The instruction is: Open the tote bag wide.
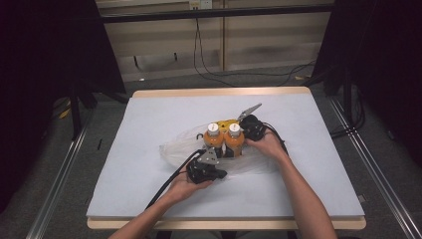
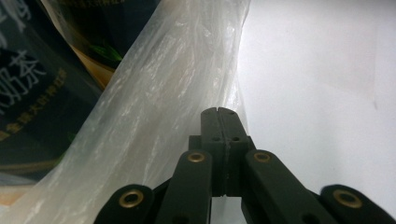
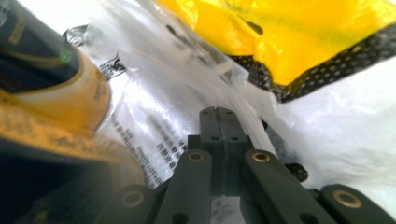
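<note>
The left gripper point(image 2: 218, 112) has its jaws pressed flat together, and a fold of the clear plastic bag point(image 2: 154, 116) runs up past the tips; whether film is pinched between them I cannot tell. The right gripper point(image 3: 218, 112) is closed the same way, with the bag's printed film bunched right at its tips, grip equally unclear.

Between the two grippers, inside the bag, two orange bottles point(image 1: 224, 140) with white caps stand upright, touching side by side. Just beyond the right gripper's tips lies a yellow packet point(image 3: 299, 37) edged in dotted black, also within the bag. The bag spreads out around both hands on the pale blue table point(image 1: 149, 124).
</note>
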A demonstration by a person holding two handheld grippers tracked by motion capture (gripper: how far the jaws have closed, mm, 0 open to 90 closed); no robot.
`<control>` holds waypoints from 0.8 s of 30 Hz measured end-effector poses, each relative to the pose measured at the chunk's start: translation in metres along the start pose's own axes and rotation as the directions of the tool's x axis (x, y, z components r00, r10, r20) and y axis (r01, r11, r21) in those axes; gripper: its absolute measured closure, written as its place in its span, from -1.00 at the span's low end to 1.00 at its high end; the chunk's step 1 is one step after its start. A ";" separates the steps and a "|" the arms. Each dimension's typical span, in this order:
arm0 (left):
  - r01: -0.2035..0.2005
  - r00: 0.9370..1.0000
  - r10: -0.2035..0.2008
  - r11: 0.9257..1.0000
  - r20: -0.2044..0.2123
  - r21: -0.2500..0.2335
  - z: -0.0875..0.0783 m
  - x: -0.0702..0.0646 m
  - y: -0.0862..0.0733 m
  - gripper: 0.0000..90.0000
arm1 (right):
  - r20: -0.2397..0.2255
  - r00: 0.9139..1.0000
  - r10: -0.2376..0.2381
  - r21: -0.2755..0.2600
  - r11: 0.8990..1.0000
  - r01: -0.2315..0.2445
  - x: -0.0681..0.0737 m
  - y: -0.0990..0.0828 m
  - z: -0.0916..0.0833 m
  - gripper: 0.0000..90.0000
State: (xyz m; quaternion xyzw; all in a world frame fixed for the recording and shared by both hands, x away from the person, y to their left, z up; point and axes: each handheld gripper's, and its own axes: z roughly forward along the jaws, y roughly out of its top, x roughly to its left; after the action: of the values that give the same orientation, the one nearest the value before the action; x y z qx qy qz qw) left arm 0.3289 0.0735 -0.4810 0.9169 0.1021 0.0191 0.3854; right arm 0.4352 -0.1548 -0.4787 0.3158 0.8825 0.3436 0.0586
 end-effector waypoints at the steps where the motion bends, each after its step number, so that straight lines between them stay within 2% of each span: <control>1: 0.016 1.000 -0.016 1.000 0.002 -0.015 0.001 0.001 -0.001 1.00 | -0.001 1.000 0.009 -0.001 1.000 -0.009 -0.001 0.000 0.000 1.00; 2: 0.035 0.999 -0.035 0.998 0.013 -0.052 0.002 0.003 -0.002 1.00 | 0.005 1.000 0.010 0.002 1.000 -0.010 -0.001 0.000 0.000 1.00; 3: 0.025 1.000 -0.025 0.998 -0.005 -0.057 0.001 0.002 0.000 1.00 | -0.005 1.000 0.006 -0.011 1.000 -0.006 -0.002 0.000 0.001 1.00; 5: 0.024 1.000 -0.025 0.997 -0.007 -0.069 -0.003 0.003 0.005 1.00 | -0.001 1.000 0.007 -0.010 1.000 -0.007 -0.001 0.000 0.001 1.00; 7: 0.042 0.999 -0.043 0.993 -0.009 -0.107 -0.006 0.003 0.010 1.00 | 0.004 1.000 0.004 -0.002 1.000 -0.004 0.000 0.001 0.001 1.00; 9: 0.029 0.999 -0.033 0.992 -0.029 -0.123 -0.009 0.003 0.014 1.00 | 0.000 1.000 0.008 -0.003 1.000 -0.008 -0.001 0.001 0.001 1.00; 11: 0.041 0.998 -0.047 0.987 -0.035 -0.158 -0.013 0.004 0.017 1.00 | -0.001 1.000 0.005 0.000 1.000 -0.005 -0.002 0.001 0.001 1.00; 12: 0.042 0.996 -0.055 0.983 -0.066 -0.177 -0.015 0.005 0.018 1.00 | -0.002 1.000 0.005 -0.001 1.000 -0.005 -0.002 0.001 0.001 1.00; 14: 0.049 0.995 -0.064 0.980 -0.073 -0.194 -0.020 0.006 0.020 1.00 | 0.002 1.000 0.004 -0.001 1.000 -0.004 -0.002 0.000 0.001 1.00; 15: 0.029 0.994 -0.049 0.982 -0.102 -0.186 -0.022 0.006 0.022 1.00 | 0.000 1.000 0.001 -0.002 1.000 -0.001 -0.002 0.000 0.001 1.00; 17: 0.024 0.992 -0.049 0.978 -0.117 -0.209 -0.023 0.006 0.024 1.00 | -0.008 1.000 0.001 -0.004 1.000 -0.001 -0.002 0.000 0.001 1.00; 18: 0.017 0.991 -0.045 0.977 -0.125 -0.212 -0.023 0.006 0.026 1.00 | -0.008 1.000 0.002 -0.004 1.000 -0.002 -0.003 0.001 0.001 1.00; 19: 0.004 0.990 -0.033 0.979 -0.139 -0.203 -0.022 0.005 0.027 1.00 | -0.003 1.000 -0.001 -0.001 1.000 0.001 -0.003 0.001 0.001 1.00; 20: -0.011 0.985 -0.022 0.982 -0.173 -0.189 -0.020 0.004 0.027 1.00 | -0.008 1.000 0.001 -0.005 1.000 -0.001 -0.002 0.001 0.001 1.00; 22: -0.018 0.982 -0.013 0.987 -0.190 -0.162 -0.015 0.004 0.026 1.00 | -0.005 1.000 -0.001 -0.002 1.000 0.001 -0.002 0.001 0.001 1.00; 23: -0.030 0.974 -0.002 0.990 -0.225 -0.140 -0.013 0.003 0.025 1.00 | -0.002 1.000 -0.001 0.001 1.000 0.001 -0.002 0.001 0.001 1.00; 24: -0.031 0.972 0.002 0.992 -0.233 -0.121 -0.010 0.004 0.023 1.00 | 0.002 1.000 -0.006 0.001 1.000 0.006 -0.002 0.002 0.001 1.00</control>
State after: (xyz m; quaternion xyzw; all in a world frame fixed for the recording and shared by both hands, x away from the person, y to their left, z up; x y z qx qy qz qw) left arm 0.3352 0.0658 -0.4577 0.8834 0.1375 0.1359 0.4269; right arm 0.4376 -0.1541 -0.4788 0.3137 0.8834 0.3428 0.0604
